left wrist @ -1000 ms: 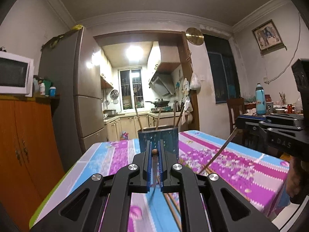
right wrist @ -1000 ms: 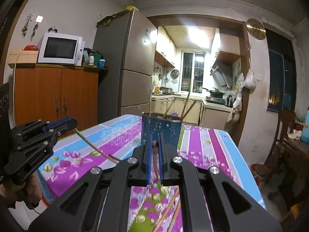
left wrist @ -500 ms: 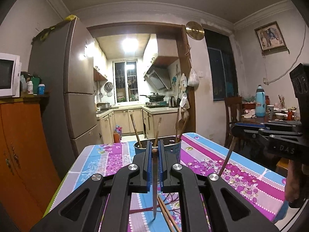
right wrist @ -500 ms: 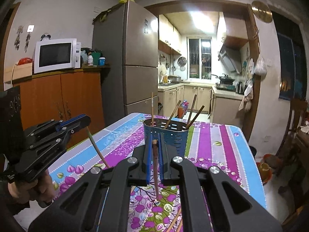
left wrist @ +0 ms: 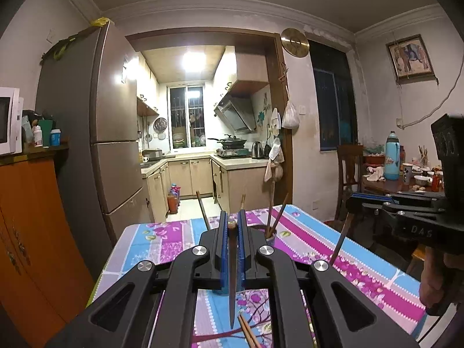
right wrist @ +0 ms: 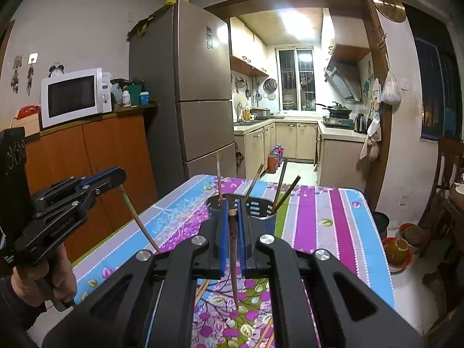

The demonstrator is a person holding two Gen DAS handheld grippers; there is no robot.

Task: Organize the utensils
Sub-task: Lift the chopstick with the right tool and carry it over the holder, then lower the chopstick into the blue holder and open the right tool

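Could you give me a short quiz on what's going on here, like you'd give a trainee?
1. What does the left gripper hold?
2. True or false: the right gripper is empty.
3. Where do several chopsticks already stand? A) in the blue holder B) in the microwave C) on the fridge

Key:
1. One chopstick, its tip hanging down over the floral tablecloth.
2. False. It is clamped on a chopstick too.
3. A.
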